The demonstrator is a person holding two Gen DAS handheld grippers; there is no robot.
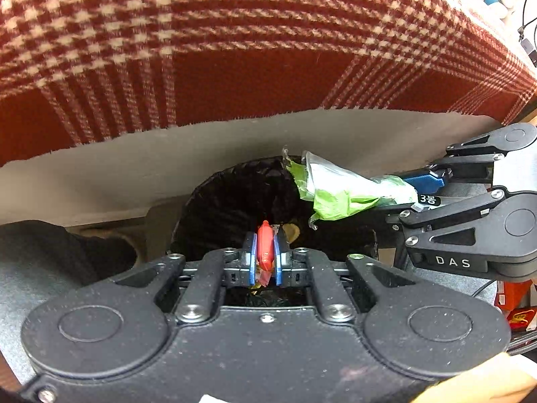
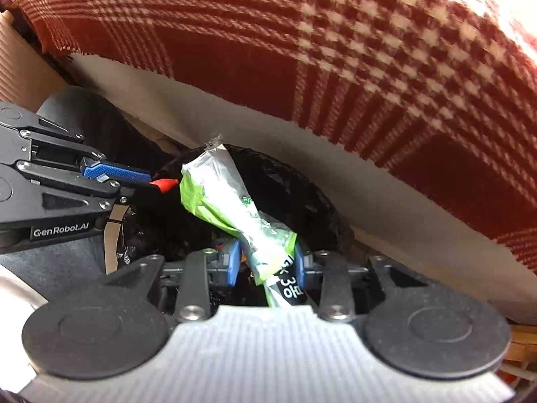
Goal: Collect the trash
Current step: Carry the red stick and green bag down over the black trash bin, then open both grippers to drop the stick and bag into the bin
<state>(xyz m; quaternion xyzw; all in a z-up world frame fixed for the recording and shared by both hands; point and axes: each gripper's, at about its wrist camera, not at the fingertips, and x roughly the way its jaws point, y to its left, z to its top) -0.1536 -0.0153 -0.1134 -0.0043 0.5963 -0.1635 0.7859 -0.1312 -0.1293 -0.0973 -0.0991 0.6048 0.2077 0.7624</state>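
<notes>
A bin lined with a black bag (image 1: 235, 201) stands on the floor below a table edge, and both grippers point down over its mouth. My left gripper (image 1: 265, 257) is shut on a small red wrapper (image 1: 265, 248); the same gripper (image 2: 157, 181) enters the right wrist view from the left, the red wrapper (image 2: 164, 184) sticking out of its tip. My right gripper (image 2: 266, 262) is shut on a crumpled green and silver packet (image 2: 221, 191). In the left wrist view that gripper (image 1: 419, 188) comes in from the right with the green packet (image 1: 339, 188) hanging over the bin (image 2: 295, 184).
A red and white checked cloth (image 1: 235, 50) hangs over the white table edge (image 1: 167, 154) just behind the bin. A dark shoe or sleeve (image 1: 67, 248) lies at the left. Red packets (image 1: 517, 305) sit at the far right; corrugated cardboard (image 2: 23, 63) stands at the left.
</notes>
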